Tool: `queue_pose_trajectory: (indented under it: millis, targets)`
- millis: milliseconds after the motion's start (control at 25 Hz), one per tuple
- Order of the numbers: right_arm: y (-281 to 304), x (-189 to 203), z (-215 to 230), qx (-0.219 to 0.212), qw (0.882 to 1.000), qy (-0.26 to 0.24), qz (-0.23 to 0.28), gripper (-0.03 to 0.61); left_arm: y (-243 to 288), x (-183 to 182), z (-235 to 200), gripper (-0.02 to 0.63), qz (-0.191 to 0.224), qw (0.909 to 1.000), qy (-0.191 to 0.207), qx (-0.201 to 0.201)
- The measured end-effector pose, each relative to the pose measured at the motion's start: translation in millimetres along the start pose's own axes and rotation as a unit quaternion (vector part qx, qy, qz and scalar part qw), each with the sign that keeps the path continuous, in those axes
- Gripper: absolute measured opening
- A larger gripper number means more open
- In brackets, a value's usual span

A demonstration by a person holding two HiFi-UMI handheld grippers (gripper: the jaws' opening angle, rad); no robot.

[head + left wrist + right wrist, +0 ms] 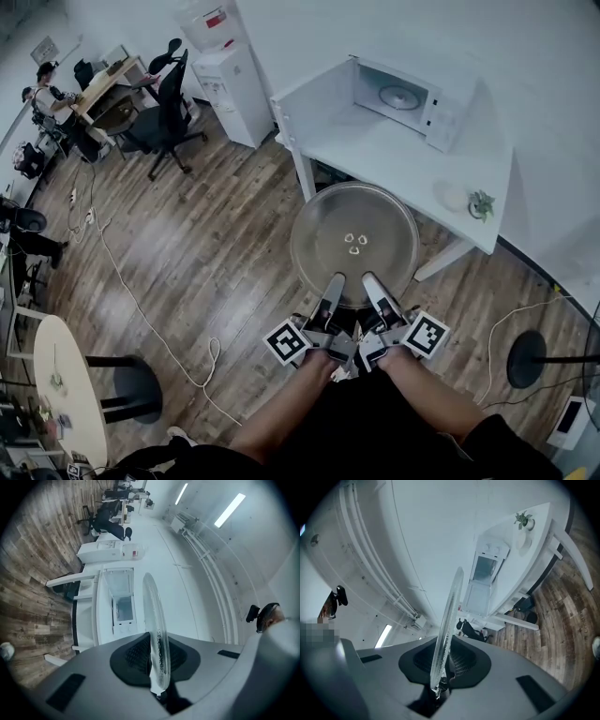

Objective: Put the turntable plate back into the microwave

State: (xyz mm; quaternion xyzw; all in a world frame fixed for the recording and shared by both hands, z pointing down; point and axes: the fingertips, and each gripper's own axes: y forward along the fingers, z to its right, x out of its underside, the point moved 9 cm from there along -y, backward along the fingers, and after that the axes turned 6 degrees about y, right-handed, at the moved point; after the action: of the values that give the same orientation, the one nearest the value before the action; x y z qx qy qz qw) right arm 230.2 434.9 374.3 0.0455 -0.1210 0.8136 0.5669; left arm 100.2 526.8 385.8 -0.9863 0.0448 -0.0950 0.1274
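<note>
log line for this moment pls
plate: held over floor | left hand-held gripper: shut on plate | right hand-held gripper: shut on plate | microwave: open, on table

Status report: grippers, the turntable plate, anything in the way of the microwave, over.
Left gripper and right gripper both shut on near rim of turntable plate, held roughly flat. Microwave ahead, door open. Nothing seen blocking.

Glass turntable plate (151,611) is seen edge-on, its rim clamped btwn the ribbed pads (135,657) of the left gripper (157,660). Beyond it, the microwave (123,605) is shown w/ door open on a white table (86,620). Wood floor (28,583) is seen at left.
</note>
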Motion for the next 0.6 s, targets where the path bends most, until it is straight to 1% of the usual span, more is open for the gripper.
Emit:
queue_pose_trajectory:
  millis: [400, 600]
  targets:
    - [57.7, -52.0, 25.5, 0.0, 1.0, 0.012, 0.007, 0.064, 73.8, -28.6, -27.0, 0.046, -0.007, 1.0, 0.003, -0.004]
    - [91.2, -79.6, 37.8, 0.0, 1.0, 0.024, 0.003, 0.064, 111.7, -45.2, -39.5, 0.046, -0.008, 0.9998, 0.0, -0.018]
